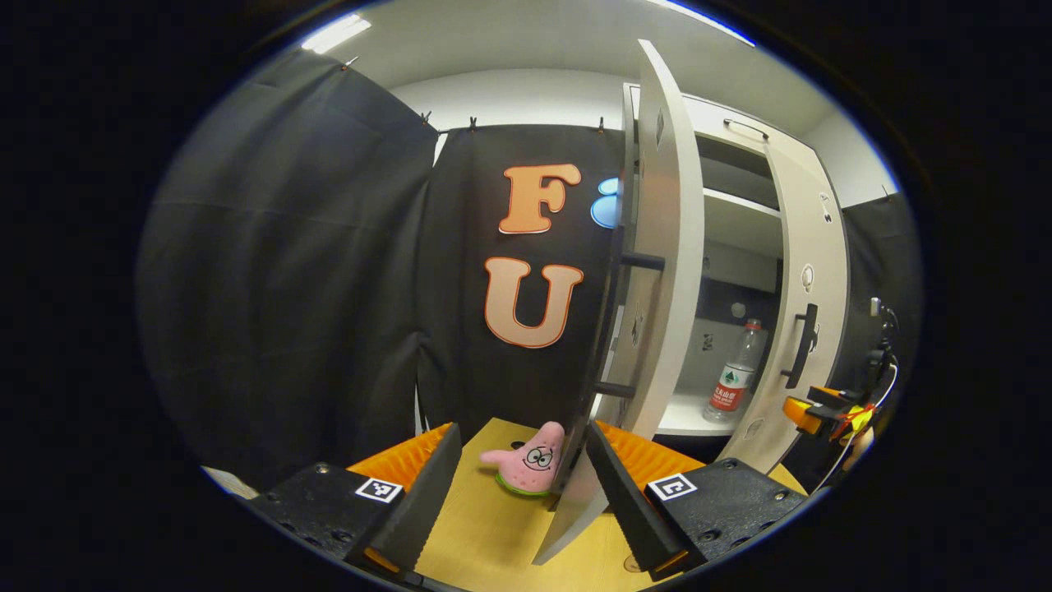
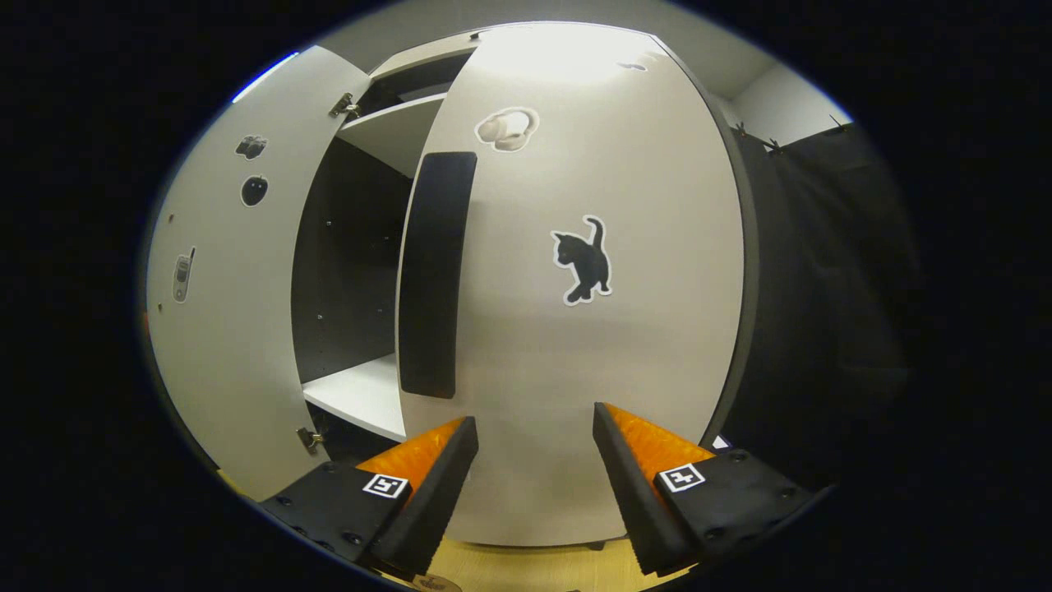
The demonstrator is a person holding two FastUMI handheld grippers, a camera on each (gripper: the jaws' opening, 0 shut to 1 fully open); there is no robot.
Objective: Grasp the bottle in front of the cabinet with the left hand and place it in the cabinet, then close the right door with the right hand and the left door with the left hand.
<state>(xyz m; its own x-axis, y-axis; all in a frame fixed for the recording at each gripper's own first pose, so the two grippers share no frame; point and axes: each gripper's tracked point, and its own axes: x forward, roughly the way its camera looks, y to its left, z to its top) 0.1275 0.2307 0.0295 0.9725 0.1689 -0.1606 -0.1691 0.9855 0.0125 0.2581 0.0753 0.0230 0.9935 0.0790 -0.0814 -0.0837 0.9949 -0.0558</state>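
A clear bottle with a red label stands upright on the cabinet's lower shelf. The white left door swings wide open and shows edge-on; its lower edge hangs between my left gripper's fingers, close to the right one. My left gripper is open and holds nothing. The right door, with a cat sticker and a long black handle, stands partly open right in front of my right gripper, which is open. From the left gripper view, the right door and the right gripper sit at the far right.
A pink starfish plush lies on the yellow table just left of the left door's edge. Black cloth walls close in the left and back. An upper shelf spans the cabinet. The left door also shows its sticker-dotted inner face.
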